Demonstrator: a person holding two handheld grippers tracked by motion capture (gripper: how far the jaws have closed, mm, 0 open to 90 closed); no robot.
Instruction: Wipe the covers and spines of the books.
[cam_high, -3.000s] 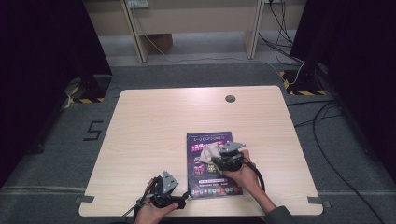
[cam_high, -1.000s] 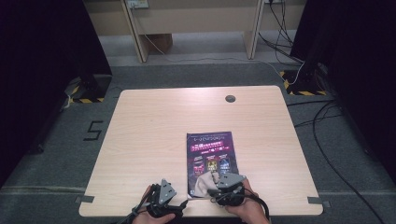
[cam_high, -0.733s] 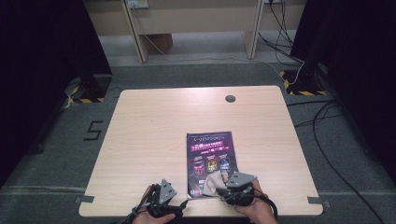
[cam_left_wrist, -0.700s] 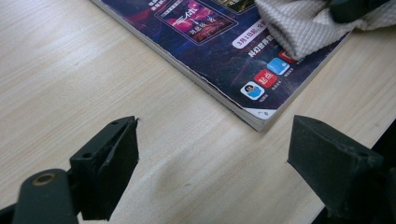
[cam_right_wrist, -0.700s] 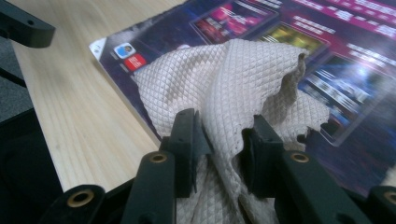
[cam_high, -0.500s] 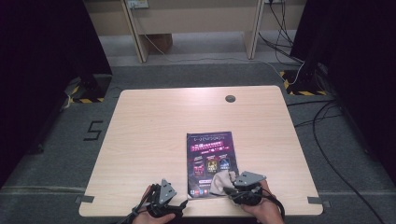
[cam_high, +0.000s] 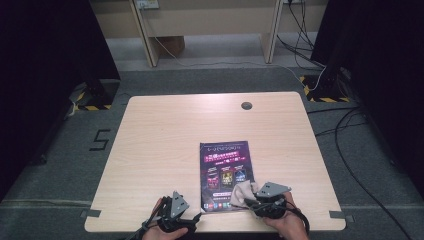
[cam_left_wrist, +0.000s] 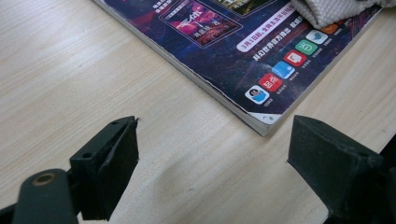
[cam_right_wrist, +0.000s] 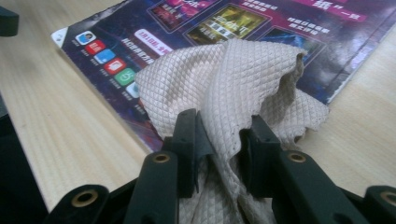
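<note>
At the table's near edge, the right hand-held gripper (cam_right_wrist: 219, 135), clamped on a bunched cloth (cam_right_wrist: 233, 84), hides the magazine's (cam_right_wrist: 154, 32) lower corner.

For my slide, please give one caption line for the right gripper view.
The right tool pinches a beige cloth lying on a magazine on the wooden table.

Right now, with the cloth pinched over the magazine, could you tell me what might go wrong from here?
The right gripper, whose jaws have just been closing, pinches the cloth by one bunched fold, so a hard wipe could pull it free.

The left gripper stands open beside the magazine, not touching it, so the cloth may drag the magazine across the table.

The cloth sits at the magazine's near edge, so a stroke towards the person could catch and curl the cover.
</note>
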